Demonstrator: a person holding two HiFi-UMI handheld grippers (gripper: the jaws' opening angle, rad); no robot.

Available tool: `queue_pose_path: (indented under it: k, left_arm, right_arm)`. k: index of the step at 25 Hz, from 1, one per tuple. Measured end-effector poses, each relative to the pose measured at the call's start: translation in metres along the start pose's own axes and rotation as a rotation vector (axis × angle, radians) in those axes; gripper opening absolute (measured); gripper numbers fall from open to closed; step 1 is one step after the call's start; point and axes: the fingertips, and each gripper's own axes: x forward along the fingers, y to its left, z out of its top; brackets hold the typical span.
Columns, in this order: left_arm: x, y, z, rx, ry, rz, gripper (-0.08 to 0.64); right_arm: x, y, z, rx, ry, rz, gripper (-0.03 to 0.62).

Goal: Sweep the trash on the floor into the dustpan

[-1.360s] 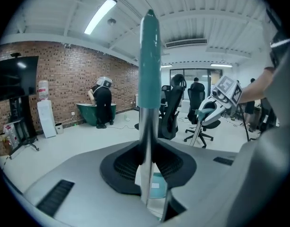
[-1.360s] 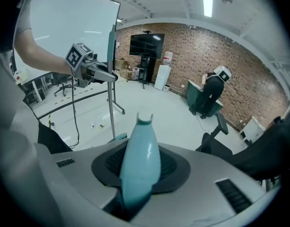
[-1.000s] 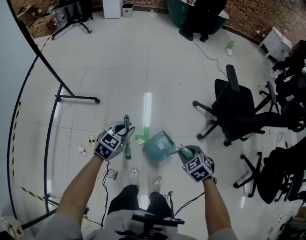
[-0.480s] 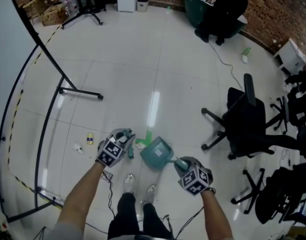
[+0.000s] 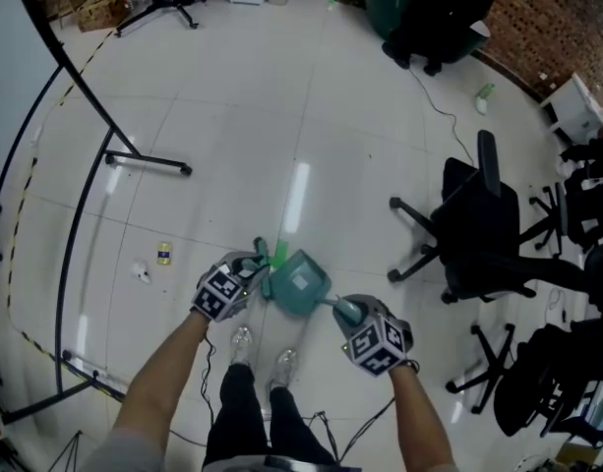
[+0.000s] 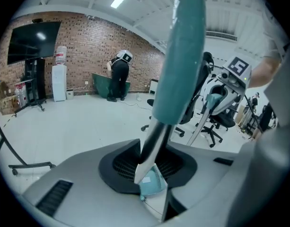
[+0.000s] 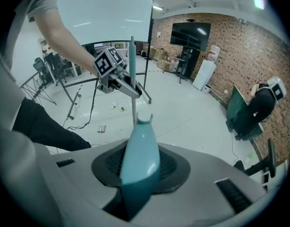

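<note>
Low in the middle of the head view, your green scrap of trash (image 5: 279, 256) lies on the white tiled floor (image 5: 232, 116), right at the upper left edge of the teal dustpan (image 5: 306, 298); whether it's on the lip or just off it can't be made out. The pan sits on the floor just above your shoes (image 5: 240, 340), its handle running down and right into your right gripper (image 5: 352, 313).

Look at the right gripper view: the jaws are part-way closed and clamped on that rounded teal dustpan handle (image 7: 137, 160), a firm hold. Over in the left gripper view, your left gripper (image 6: 152, 174) is closed down on the slim shaft of the brush (image 6: 180, 56), whose broad teal part rears up across the frame. In the head view that gripper sits just left of the pan, close to the green scrap.

More bits wait at centre left: a small yellow piece (image 5: 164, 254) and a white scrap (image 5: 141, 271), well apart from the pan. A black stand foot (image 5: 144, 160) lies above them, a black office chair (image 5: 478, 224) stands at right, and a person in black (image 5: 444, 8) is at the top edge.
</note>
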Motion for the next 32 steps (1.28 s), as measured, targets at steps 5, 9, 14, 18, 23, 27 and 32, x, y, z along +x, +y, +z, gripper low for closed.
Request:
queue_pose_path:
  k: [5,9,14,18,23,27,32]
  left_arm:
    - [0.009,-0.025,0.012,-0.031,-0.029,-0.067,0.086]
    - [0.010,-0.044,0.033,-0.050,-0.085,-0.132,0.083]
    - [0.004,-0.053,0.050,-0.054,-0.115,-0.137,0.072]
    - [-0.014,-0.057,0.055,-0.016,-0.113,-0.105,0.072]
    - [-0.056,-0.041,0.059,-0.002,-0.118,0.017,0.074]
    - [-0.118,-0.019,0.045,-0.039,-0.138,0.140,0.074]
    - [-0.205,0.001,0.000,-0.097,-0.139,0.291,0.072]
  right_arm:
    - [-0.001,0.000,-0.007,0.007,-0.005,0.004,0.103]
    - [-0.001,-0.001,-0.012,0.010,-0.012,0.006,0.103]
    - [-0.001,-0.005,-0.020,0.018,-0.036,0.000,0.101]
    - [-0.007,-0.006,-0.023,0.022,-0.055,-0.005,0.101]
    - [-0.014,-0.006,-0.006,-0.044,-0.098,0.013,0.101]
    - [-0.013,0.009,0.019,-0.133,-0.139,0.058,0.100]
    - [-0.012,0.053,0.061,-0.246,-0.172,0.113,0.101]
